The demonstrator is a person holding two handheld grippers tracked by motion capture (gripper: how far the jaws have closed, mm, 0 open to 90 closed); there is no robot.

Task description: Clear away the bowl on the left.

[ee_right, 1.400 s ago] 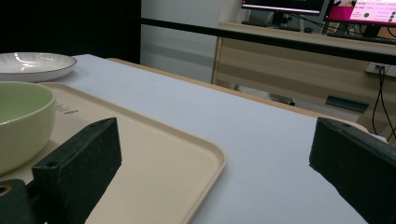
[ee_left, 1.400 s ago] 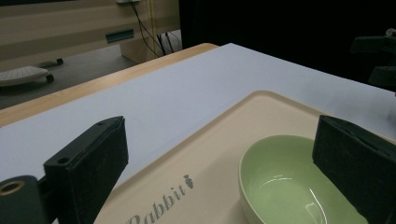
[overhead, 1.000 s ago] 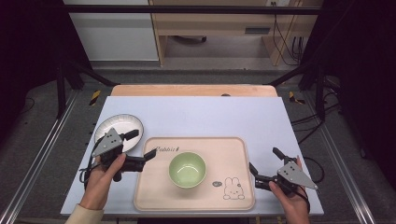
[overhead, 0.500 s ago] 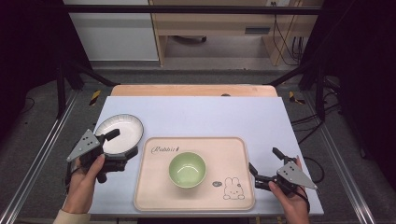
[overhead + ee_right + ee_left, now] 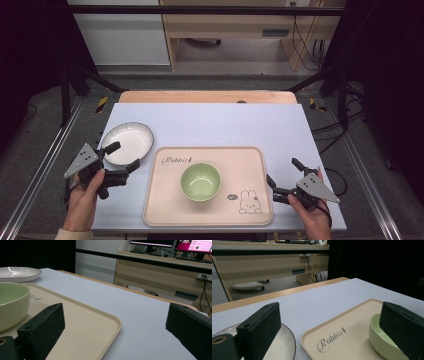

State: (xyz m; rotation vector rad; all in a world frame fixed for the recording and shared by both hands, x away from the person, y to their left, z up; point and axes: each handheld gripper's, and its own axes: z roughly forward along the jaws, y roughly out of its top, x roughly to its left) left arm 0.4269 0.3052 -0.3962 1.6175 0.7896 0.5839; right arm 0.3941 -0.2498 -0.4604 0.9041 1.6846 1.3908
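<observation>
A beige tray [image 5: 167, 202] printed with "Rabbit" lies at the table's near middle, with a light green bowl [image 5: 200, 181] standing in it. To the tray's left sits a white plate [image 5: 131, 140] with a dark rim. My left gripper [image 5: 125, 155] is open at the plate's near edge, one jaw over the rim and nothing between the jaws. In the left gripper view the plate [image 5: 284, 345], the tray [image 5: 352, 322] and the bowl [image 5: 378, 340] lie ahead. My right gripper [image 5: 282, 170] is open just off the tray's right edge and holds nothing. The right gripper view shows the tray [image 5: 82, 325] and bowl [image 5: 12, 302].
The white tabletop [image 5: 220, 125] stretches bare behind the tray, ending in a wooden strip [image 5: 205, 97] at the far side. Metal frame rails [image 5: 40, 165] run along both sides of the table. A desk and cables stand beyond.
My left gripper has drawn back leftward from the tray's left edge to the near side of the plate. The right gripper, bowl and tray have stayed put.
</observation>
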